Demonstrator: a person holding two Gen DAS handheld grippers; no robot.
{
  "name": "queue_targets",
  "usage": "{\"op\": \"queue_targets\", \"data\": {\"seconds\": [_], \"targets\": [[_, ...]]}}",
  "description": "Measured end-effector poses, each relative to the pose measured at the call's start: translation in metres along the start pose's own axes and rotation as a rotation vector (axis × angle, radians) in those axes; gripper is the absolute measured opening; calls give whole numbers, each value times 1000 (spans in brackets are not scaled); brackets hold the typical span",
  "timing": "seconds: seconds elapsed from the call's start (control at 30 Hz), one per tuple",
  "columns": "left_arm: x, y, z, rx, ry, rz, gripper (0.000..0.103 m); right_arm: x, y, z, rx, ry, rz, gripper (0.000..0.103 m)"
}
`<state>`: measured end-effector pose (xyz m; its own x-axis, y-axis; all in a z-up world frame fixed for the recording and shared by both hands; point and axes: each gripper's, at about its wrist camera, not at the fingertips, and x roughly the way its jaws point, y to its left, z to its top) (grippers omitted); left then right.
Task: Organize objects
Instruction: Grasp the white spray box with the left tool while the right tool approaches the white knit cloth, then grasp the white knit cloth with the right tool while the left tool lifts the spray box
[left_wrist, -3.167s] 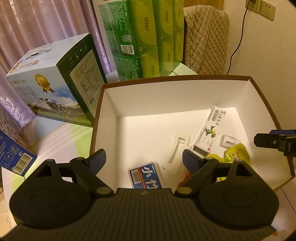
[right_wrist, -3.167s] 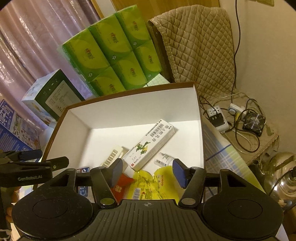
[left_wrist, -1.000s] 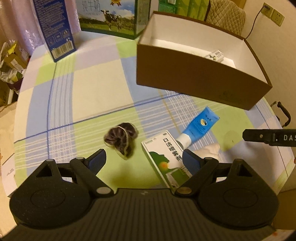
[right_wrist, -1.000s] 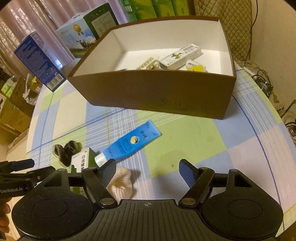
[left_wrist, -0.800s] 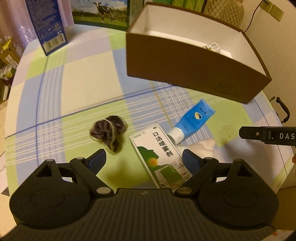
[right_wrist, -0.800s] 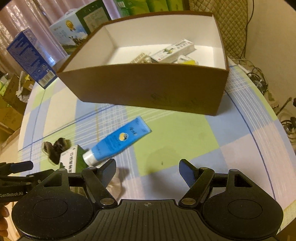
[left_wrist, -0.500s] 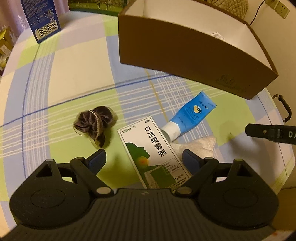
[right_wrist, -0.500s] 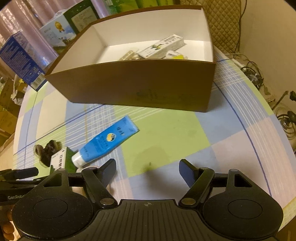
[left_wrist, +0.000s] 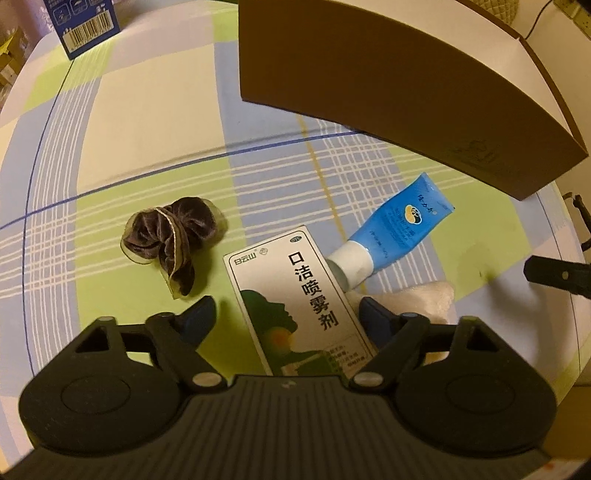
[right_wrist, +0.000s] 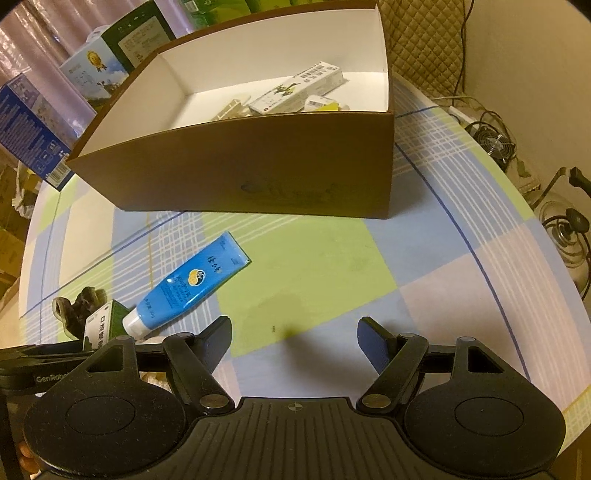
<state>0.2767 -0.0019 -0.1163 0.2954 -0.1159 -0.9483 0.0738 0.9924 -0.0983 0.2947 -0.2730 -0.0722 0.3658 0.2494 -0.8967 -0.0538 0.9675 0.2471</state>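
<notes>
left tool (left_wrist: 286, 314) lower | now straddling spray box (left_wrist: 295, 295) | open

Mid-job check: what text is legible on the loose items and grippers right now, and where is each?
"白云山" and "口洁喷雾剂": white-green spray box, between the open left gripper's fingers.
"GenRobo", cut off: left gripper's side, seen from the right wrist view.
Blue tube: script too blurred to read.
Boxes inside the brown carton: barcodes only, print too small.
Right gripper: no text.
</notes>
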Motion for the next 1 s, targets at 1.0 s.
{"op": "queue_targets", "data": {"seconds": [1.0], "targets": [[-37, 79, -80, -107, -30, 107, 54, 20, 83, -41, -262, 53, 226, 72]]}}
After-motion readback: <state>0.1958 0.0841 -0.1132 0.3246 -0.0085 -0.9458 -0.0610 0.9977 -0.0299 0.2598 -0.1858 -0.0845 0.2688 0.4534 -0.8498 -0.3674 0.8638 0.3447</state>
